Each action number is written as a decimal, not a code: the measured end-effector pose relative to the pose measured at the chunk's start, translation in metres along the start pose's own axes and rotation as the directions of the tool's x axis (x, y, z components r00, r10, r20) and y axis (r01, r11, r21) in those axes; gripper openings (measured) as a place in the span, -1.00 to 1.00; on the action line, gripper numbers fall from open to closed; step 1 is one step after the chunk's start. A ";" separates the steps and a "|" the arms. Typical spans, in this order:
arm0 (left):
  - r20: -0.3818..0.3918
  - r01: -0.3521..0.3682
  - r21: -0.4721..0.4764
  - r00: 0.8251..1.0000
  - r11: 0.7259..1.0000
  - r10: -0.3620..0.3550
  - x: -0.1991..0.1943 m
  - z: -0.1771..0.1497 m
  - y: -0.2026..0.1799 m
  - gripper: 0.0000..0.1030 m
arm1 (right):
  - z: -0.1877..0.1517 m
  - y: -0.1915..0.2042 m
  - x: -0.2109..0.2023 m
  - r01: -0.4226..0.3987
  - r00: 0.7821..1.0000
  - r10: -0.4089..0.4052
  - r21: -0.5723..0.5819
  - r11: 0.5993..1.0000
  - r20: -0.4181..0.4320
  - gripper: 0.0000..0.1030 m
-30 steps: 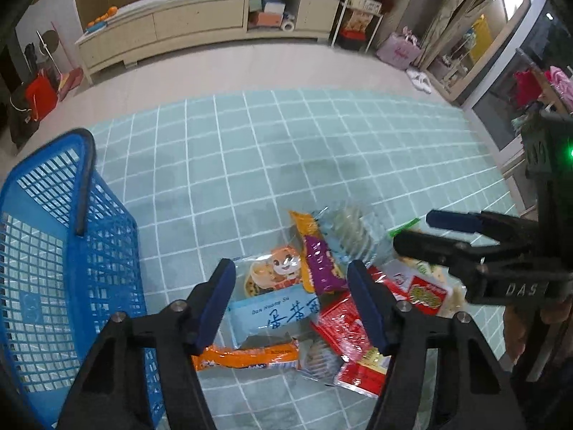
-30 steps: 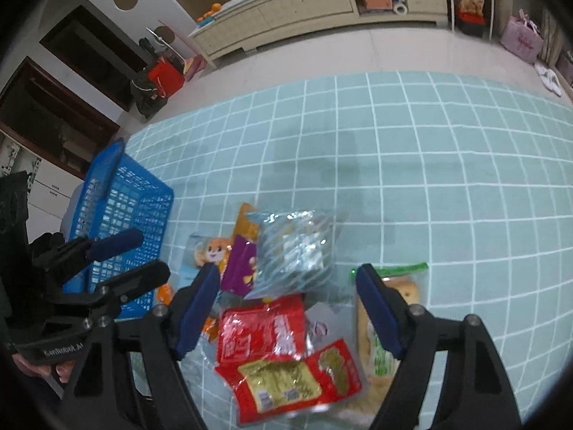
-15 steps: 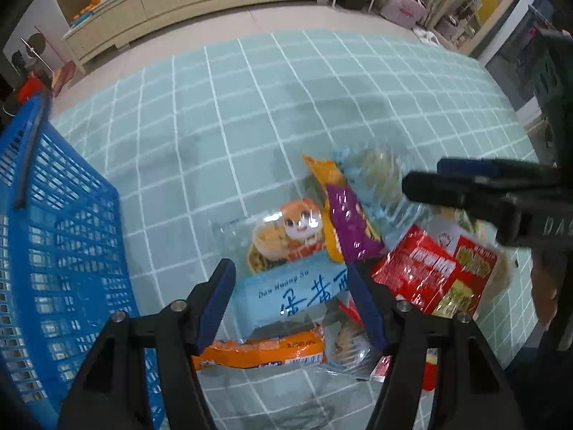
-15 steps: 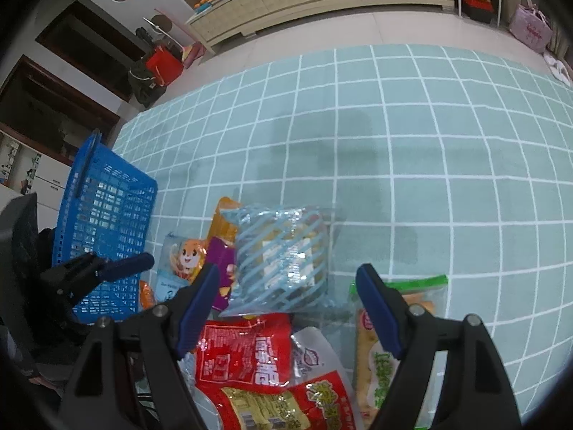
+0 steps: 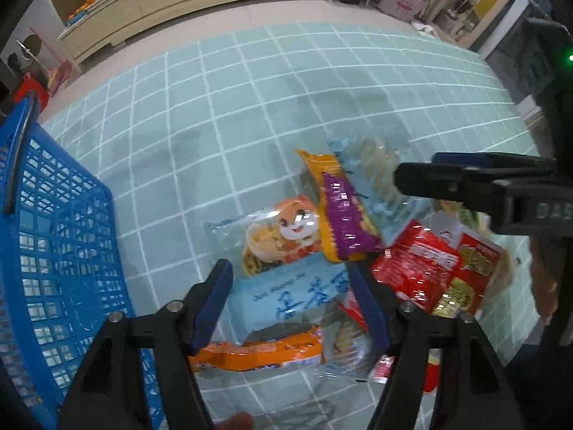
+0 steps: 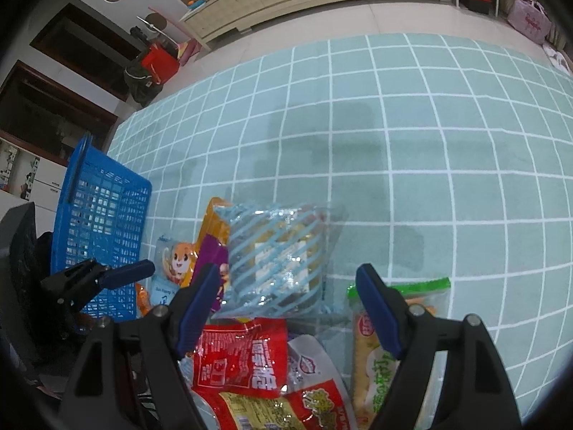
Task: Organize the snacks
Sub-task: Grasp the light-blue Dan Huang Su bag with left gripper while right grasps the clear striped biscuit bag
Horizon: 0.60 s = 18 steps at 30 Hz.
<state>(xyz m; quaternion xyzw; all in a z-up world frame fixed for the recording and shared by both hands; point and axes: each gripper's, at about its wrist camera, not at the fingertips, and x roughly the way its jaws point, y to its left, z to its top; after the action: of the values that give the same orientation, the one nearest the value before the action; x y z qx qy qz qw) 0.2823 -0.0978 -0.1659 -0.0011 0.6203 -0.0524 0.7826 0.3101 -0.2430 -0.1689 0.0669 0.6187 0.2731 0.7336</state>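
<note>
left gripper: jaws opening, pads straddle the pale blue packet, not pressing it; nothing held
right gripper: jaws wide apart, released; over the red packet, nothing clamped
pale blue packet: in the snack pile, just right of the blue basket; lies over an orange packet
cartoon-animal bag: touching the pale blue packet on its far side
purple-and-orange bar: beside the cartoon-animal bag, overlapping it, farther from the basket
blue-striped clear bag: far edge of the pile, partly under the purple-and-orange bar
red packet: side of the pile away from the basket, overlapping another red-and-yellow packet
green-topped packet: farthest from the basket, under the right gripper's right finger
blue basket: upright on the green grid mat, just beside the pile, contents cannot tell
</note>
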 end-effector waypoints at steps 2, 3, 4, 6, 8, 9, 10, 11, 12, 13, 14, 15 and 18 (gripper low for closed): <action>-0.001 0.012 -0.020 1.000 1.000 -0.012 0.003 0.001 0.004 0.43 | 0.002 0.000 0.004 0.002 1.000 -0.002 0.001 1.000 -0.012 0.59; 0.002 0.015 -0.024 1.000 1.000 -0.015 0.003 0.002 0.005 0.43 | 0.003 0.001 0.006 0.006 1.000 -0.006 0.000 1.000 -0.018 0.59; 0.001 0.014 -0.024 1.000 1.000 -0.014 0.004 0.003 0.006 0.43 | 0.003 0.002 0.008 0.008 1.000 -0.008 -0.002 1.000 -0.024 0.59; -0.005 0.010 -0.014 1.000 1.000 -0.010 0.007 0.004 0.007 0.54 | 0.004 0.003 0.011 0.015 0.999 -0.015 -0.006 1.000 -0.034 0.59; -0.018 0.002 -0.012 1.000 1.000 -0.003 0.014 0.006 0.008 0.58 | 0.005 0.003 0.013 0.023 0.999 -0.023 -0.005 1.000 -0.040 0.59; -0.025 0.006 -0.017 1.000 1.000 -0.006 0.018 0.006 0.011 0.61 | 0.006 0.002 0.015 0.021 0.999 -0.021 -0.002 1.000 -0.044 0.59; -0.027 0.013 -0.026 1.000 1.000 -0.014 0.021 0.006 0.013 0.64 | 0.006 0.002 0.016 0.017 0.999 -0.017 0.000 1.000 -0.047 0.59; -0.026 0.021 -0.037 0.999 0.999 -0.022 0.024 0.006 0.015 0.64 | 0.006 0.002 0.016 0.017 0.999 -0.017 0.000 1.000 -0.049 0.59; -0.023 0.026 -0.039 0.999 0.999 -0.027 0.026 0.007 0.015 0.64 | 0.006 0.002 0.017 0.019 0.999 -0.019 -0.002 1.000 -0.050 0.59; -0.022 0.026 -0.037 0.999 0.999 -0.027 0.027 0.008 0.015 0.64 | 0.006 0.002 0.017 0.022 0.999 -0.022 -0.006 1.000 -0.049 0.59; -0.023 0.021 -0.028 1.000 0.999 -0.022 0.028 0.008 0.015 0.64 | 0.007 0.003 0.017 0.023 0.998 -0.024 -0.009 1.000 -0.051 0.59; -0.023 0.019 -0.021 1.000 1.000 -0.020 0.029 0.009 0.014 0.64 | 0.006 0.003 0.018 0.024 0.998 -0.024 -0.011 1.000 -0.053 0.59; -0.037 0.014 -0.003 0.999 1.000 -0.014 0.032 0.007 0.012 0.64 | 0.005 0.001 0.023 0.013 0.998 -0.013 -0.007 1.000 -0.068 0.55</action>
<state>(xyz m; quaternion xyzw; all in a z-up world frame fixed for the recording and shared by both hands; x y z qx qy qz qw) 0.2976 -0.0891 -0.1964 -0.0058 0.6346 -0.0571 0.7707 0.3165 -0.2296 -0.1872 0.0512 0.6427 0.2725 0.7142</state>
